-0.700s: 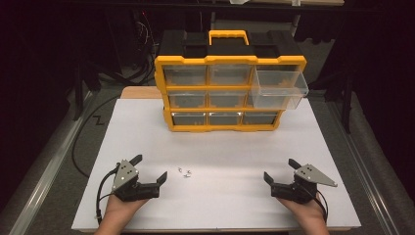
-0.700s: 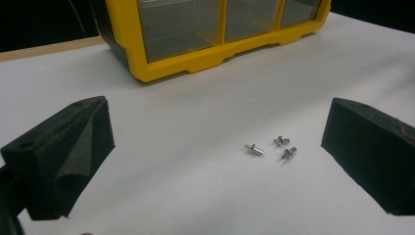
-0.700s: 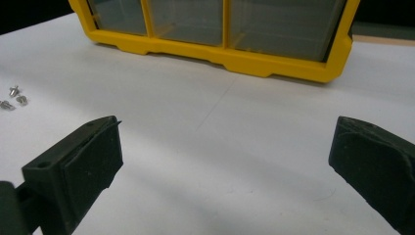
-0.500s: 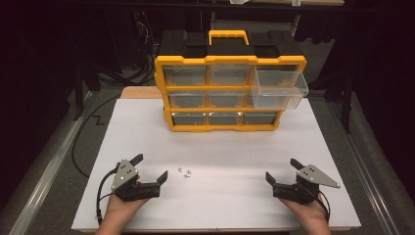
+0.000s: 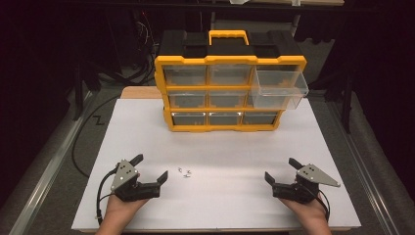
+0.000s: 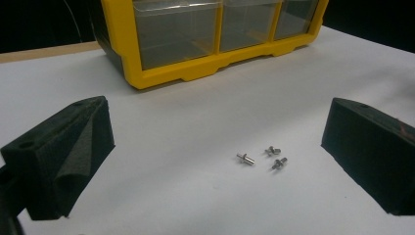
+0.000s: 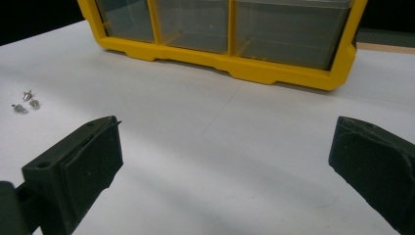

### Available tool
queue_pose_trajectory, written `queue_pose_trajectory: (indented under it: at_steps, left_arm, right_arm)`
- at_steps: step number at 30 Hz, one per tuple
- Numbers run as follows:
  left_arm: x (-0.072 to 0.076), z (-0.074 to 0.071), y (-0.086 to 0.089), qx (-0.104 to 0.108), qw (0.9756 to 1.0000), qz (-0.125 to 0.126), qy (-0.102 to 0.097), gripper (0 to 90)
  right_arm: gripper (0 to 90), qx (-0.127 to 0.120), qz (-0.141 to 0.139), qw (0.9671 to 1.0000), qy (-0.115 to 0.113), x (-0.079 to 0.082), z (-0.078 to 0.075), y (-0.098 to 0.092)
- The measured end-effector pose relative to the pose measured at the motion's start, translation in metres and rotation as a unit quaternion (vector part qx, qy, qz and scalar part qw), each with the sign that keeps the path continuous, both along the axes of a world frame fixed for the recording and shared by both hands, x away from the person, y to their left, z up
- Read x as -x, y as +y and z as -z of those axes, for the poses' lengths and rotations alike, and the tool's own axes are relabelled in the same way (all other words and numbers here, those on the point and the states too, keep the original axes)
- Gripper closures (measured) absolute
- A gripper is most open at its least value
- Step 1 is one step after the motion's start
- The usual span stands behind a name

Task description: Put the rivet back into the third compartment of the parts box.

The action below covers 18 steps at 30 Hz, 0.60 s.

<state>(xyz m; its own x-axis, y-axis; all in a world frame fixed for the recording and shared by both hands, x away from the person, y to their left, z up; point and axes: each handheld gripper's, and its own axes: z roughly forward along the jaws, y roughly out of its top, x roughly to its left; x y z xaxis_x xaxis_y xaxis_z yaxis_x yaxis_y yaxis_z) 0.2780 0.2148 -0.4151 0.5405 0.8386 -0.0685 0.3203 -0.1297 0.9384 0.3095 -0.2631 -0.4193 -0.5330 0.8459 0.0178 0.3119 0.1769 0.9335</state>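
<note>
The left tool (image 5: pixel 150 166) is resting low on the white bench (image 5: pixel 235 147) at the near left, its jaws standing wide with nothing between them. It is pointing toward 3 small metal screws (image 5: pixel 185 172) that are lying loose just ahead of it and slightly to its right. In the left gripper view the screws (image 6: pixel 262 158) are sitting in a tight cluster between the 2 black jaws but farther out, so the tool is looking lined up for a reach at them rather than touching them. The wide opening is probably suiting that: small parts lying flat need the jaws to come down on either side before closing.

Further back, in the middle of the bench, a yellow organizer (image 5: pixel 230 93) with 9 clear drawers is standing upright, its front facing the person. Its top-right drawer (image 5: pixel 279 88) is sticking out while the others are sitting flush; it is looking empty, and it is likely waiting as the place for the screws, being pulled out so that something can be dropped in from above.

At the near right, the right tool (image 5: pixel 281 171) is also resting on the bench with its jaws spread wide and empty. It is lying well apart from the screws, which are showing far off at the left edge of the right gripper view (image 7: pixel 24 102), and it is facing the organizer's lower row (image 7: pixel 230 34). It is seemingly keeping clear, perhaps ready to handle the drawer.
</note>
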Motion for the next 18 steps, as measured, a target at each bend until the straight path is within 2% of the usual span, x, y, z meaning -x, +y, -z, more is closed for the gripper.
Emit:
queue_pose_trajectory:
  at_steps: [6, 10, 11, 16, 18]
  left_arm:
    - [0.0, -0.001, 0.0, 0.001, 1.0, 0.005, 0.003, 0.4]
    - [-0.001, 0.0, -0.001, 0.0, 1.0, 0.004, 0.003, 0.4]
    - [-0.001, 0.0, -0.001, 0.0, 1.0, 0.005, 0.004, 0.4]
    - [-0.002, 0.0, -0.001, 0.003, 1.0, 0.004, 0.001, 0.4]
    - [-0.002, 0.0, -0.001, 0.004, 1.0, 0.005, 0.0, 0.4]
  right_arm:
    - [0.1, 0.001, -0.008, 0.9999, 0.007, -0.001, -0.001, 0.009]
    - [0.1, 0.006, -0.023, 0.9997, 0.011, -0.004, -0.005, 0.019]
    - [0.1, 0.001, -0.03, 0.9995, 0.011, -0.007, -0.009, 0.026]
    - [0.1, 0.013, -0.047, 0.9988, 0.011, -0.011, -0.016, 0.042]
    - [0.1, 0.015, -0.058, 0.998, 0.019, -0.015, -0.017, 0.055]
